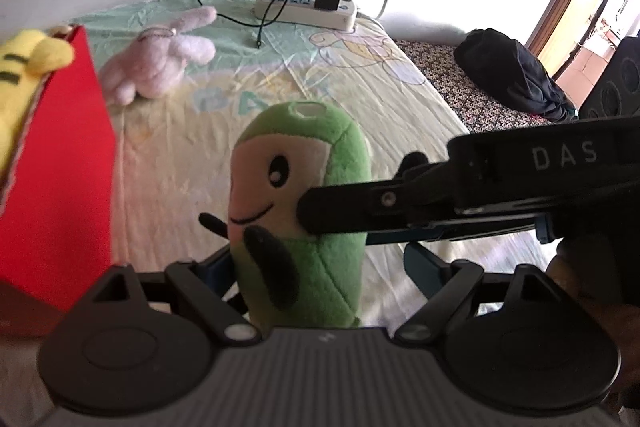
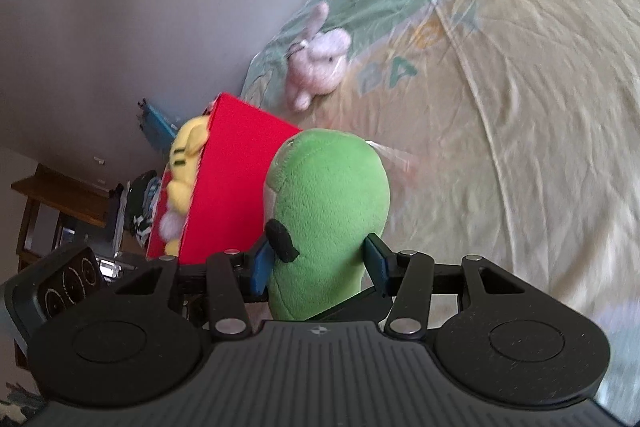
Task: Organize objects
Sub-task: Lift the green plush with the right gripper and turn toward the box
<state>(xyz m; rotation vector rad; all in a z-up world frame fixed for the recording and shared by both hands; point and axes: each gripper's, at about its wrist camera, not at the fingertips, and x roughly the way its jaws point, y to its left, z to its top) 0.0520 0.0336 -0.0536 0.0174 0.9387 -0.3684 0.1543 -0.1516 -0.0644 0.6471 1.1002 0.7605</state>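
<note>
Our right hand-held gripper [image 2: 320, 263] pinches the green plush [image 2: 328, 211] for the red box [image 2: 236, 183]; left hand-held gripper [image 1: 316, 267] spread.

place: home bedroom | evidence: bed under a cartoon-print sheet [image 1: 280, 75] | plush toys on it, pink bunny [image 1: 160, 61] at 11 o'clock | power strip [image 1: 306, 5] with charger at 12 o'clock by the wall | wooden shelf [image 2: 60, 195]

fuzzy green plush [image 2: 332, 195], wrinkled cloth sheet [image 2: 520, 147]
</note>
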